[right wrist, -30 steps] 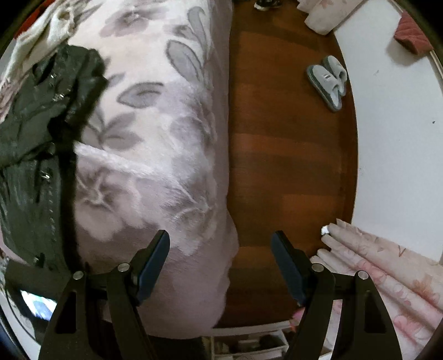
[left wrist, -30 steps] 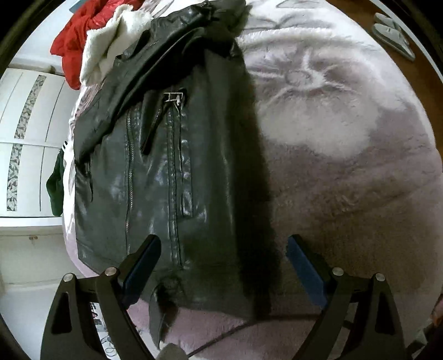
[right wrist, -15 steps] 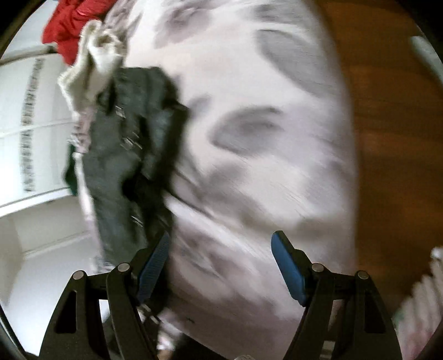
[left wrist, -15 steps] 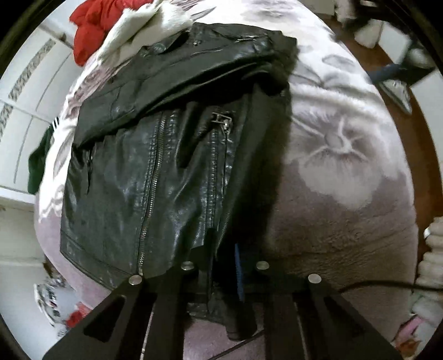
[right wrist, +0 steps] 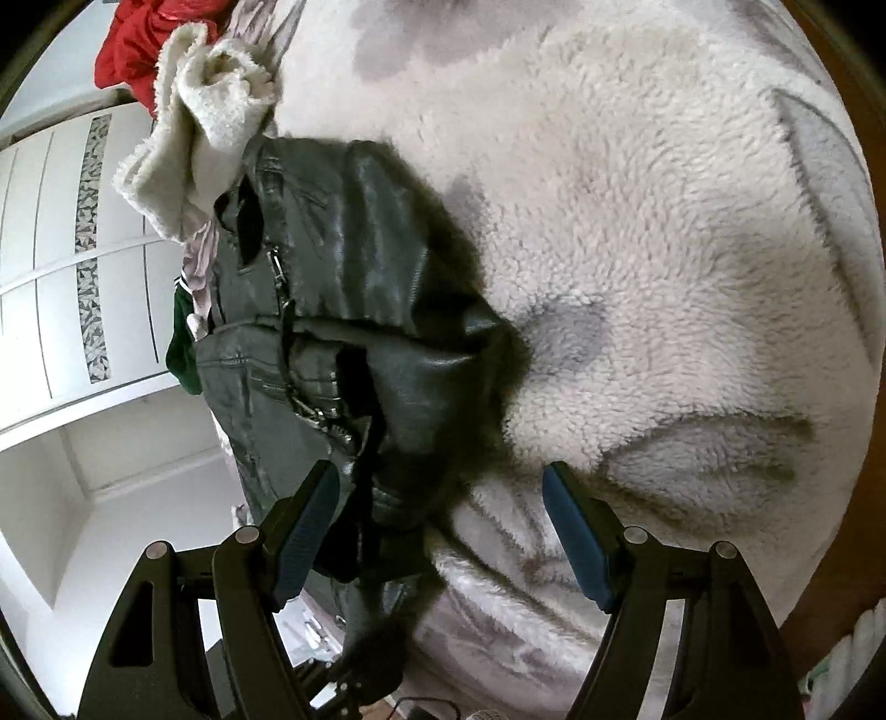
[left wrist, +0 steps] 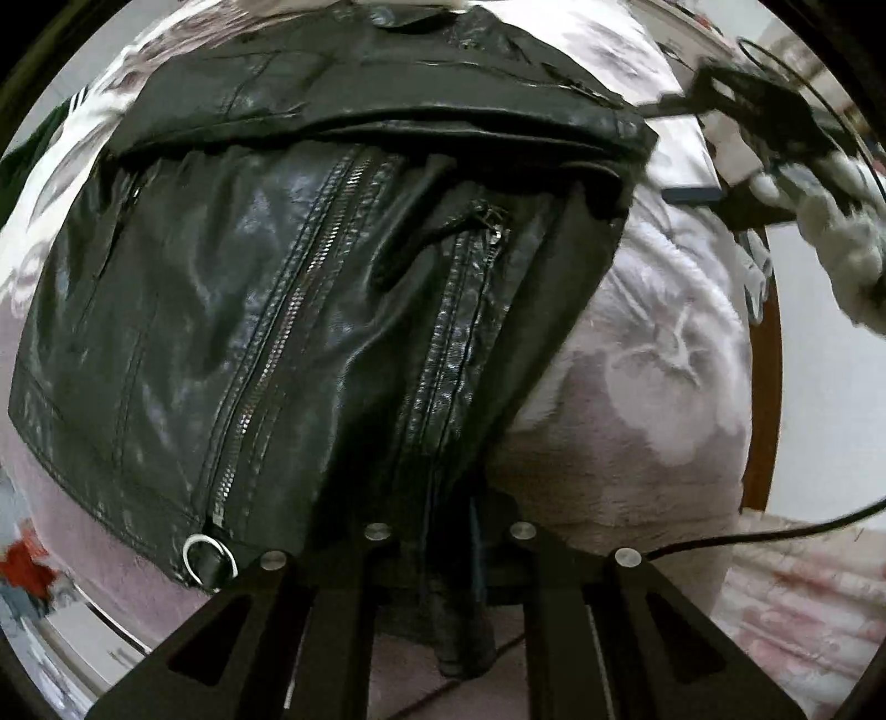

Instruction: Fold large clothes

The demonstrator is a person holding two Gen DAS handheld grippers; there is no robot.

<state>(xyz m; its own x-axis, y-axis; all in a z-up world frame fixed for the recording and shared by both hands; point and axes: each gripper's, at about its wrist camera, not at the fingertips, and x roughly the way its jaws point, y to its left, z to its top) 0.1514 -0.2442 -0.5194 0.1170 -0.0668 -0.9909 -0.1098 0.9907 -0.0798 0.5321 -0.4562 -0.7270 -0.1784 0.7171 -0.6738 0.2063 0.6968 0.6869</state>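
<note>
Two grippers are in play, and only one has anything in it. My left gripper [left wrist: 448, 559] is clamped tight on the bottom hem of the black leather jacket [left wrist: 288, 310], at the near right corner beside the front zipper, and it points almost straight down at the bed. The jacket lies front-up on the fleecy floral blanket [left wrist: 653, 399], close to the bed's near edge, with one sleeve already folded across the chest.

My right gripper [right wrist: 440, 531] has its jaws spread wide and holds nothing. In its view the folded shoulder end of the jacket sits between and just ahead of the blue pads [right wrist: 576, 531], not yet pinched. A cream fleece garment [right wrist: 199, 127] and a red garment [right wrist: 138, 50] are piled just past the collar.

I judge the step in hand to be taking a second hold so the body can be folded in half. To do it well I would close the right gripper on the shoulder edge, catching both the sleeve and the panel under it, or the sleeve will slide off when lifted. Leather is stiff and slippery, so I would lift both ends level, keep the hem taut, and lay the fold short of the cream fleece.
</note>
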